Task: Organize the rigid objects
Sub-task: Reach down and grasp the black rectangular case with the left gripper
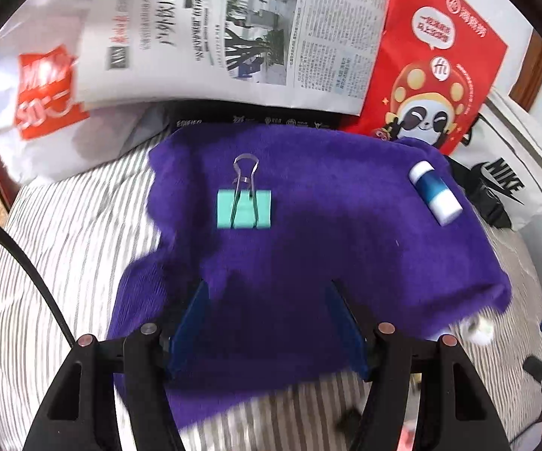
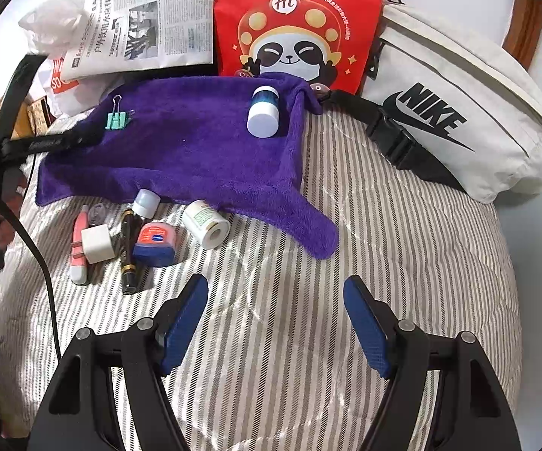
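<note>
Left wrist view: I look steeply down along the left tool (image 1: 267, 300), close over the purple towel (image 1: 308, 225).
Right wrist view: farther back, above the striped bed (image 2: 383, 244).
Shared: towel, green binder clip (image 1: 244, 208), newspaper (image 1: 241, 30).

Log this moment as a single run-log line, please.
left gripper: open, empty, over purple towel | right gripper: open, empty | on towel: mint-green binder clip, blue-and-white bottle | rest unsorted
</note>
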